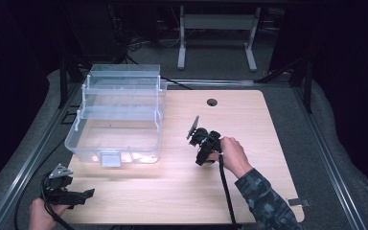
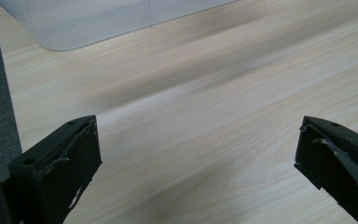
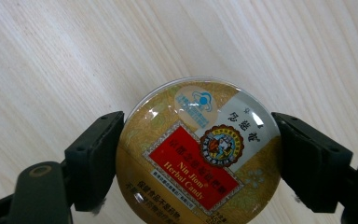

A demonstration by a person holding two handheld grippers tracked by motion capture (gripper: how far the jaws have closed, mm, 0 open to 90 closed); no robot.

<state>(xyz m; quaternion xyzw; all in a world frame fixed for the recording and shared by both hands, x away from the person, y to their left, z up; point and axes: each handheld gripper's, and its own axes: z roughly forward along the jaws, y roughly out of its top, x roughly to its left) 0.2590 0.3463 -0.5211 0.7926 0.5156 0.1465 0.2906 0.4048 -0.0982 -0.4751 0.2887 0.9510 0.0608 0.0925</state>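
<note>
Your right gripper view cuts off the tin's (image 3: 198, 156) lower edge; in the high view your right gripper (image 1: 202, 143) hides it.

Right hand-held gripper (image 3: 198, 158) clamped, left (image 2: 198, 154) open

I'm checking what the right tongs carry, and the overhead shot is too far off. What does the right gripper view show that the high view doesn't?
Right gripper view: a round candy tin, gold with a red label, clamped between the right tongs. High view: a clear plastic storage box, the left tongs open near the table's front left corner, and the sleeved hand holding the right tongs. Both share the light wooden table.
</note>
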